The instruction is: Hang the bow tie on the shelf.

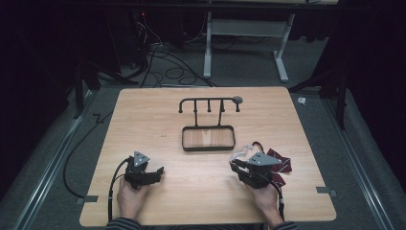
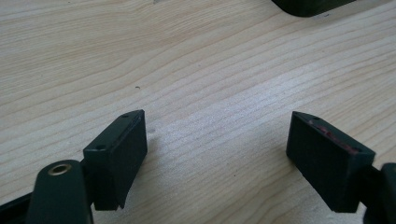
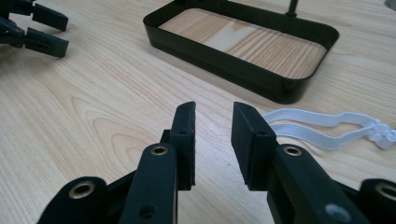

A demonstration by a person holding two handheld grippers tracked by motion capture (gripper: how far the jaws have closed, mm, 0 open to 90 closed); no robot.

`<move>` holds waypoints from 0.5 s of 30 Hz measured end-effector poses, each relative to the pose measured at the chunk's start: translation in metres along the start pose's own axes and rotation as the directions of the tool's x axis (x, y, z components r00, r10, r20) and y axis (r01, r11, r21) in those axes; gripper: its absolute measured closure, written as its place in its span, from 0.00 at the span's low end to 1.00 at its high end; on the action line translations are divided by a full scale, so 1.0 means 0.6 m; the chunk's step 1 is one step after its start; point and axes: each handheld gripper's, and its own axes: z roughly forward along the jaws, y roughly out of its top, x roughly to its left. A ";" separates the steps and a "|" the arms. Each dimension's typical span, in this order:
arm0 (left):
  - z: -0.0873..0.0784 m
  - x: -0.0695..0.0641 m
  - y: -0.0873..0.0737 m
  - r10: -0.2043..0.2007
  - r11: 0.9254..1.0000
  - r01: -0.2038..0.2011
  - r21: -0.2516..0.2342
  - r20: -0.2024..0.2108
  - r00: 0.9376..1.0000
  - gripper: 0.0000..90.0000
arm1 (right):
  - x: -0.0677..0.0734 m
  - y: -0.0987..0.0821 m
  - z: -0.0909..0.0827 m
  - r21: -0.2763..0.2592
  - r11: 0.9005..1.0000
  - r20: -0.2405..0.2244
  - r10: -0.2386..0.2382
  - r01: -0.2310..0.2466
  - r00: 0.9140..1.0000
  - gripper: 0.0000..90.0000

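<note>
Bow tie (image 1: 279, 163), dark red with a pattern, lies on the near right part of the wooden table (image 1: 158, 110), partly under the right gripper (image 1: 238, 168). Its white elastic strap (image 3: 322, 126) trails out on the wood just right of that gripper's jaws and ends in a small knot or clasp at the far right of the right gripper view.

Right gripper: jaws partly parted, a narrow gap between them, nothing in the gap. The strap lies beside the right-hand jaw, not between the two.

Left gripper (image 1: 155, 172): at the near left, well apart from the bow tie. Jaws stand wide, bare wood between them, nothing held.

Risk, as judged from here: if the right jaws close where they stand, they would close on nothing, since the strap sits outside the gap. The strap is thin and flat on the wood, so a pinch from above could slide over it, and a pull on the strap alone could drag the tie crooked.

Farther off, at the table's middle: a black tray (image 1: 184, 139) with a low wall and a wooden floor. Nothing lies in it. Behind it rises a black rack (image 1: 209, 99) with short pegs. Whether anything hangs on them cannot be told.
</note>
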 end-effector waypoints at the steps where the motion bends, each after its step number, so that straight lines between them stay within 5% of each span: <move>1: 0.000 0.000 0.000 0.000 1.000 0.000 0.000 0.000 1.000 0.23 | -0.006 -0.001 -0.005 -0.007 1.000 0.005 0.004 -0.004 1.000 0.81; 15: 0.000 0.000 0.000 -0.001 1.000 0.001 -0.002 -0.002 1.000 0.24 | -0.055 -0.006 -0.039 -0.036 0.998 0.054 0.060 -0.058 0.997 0.82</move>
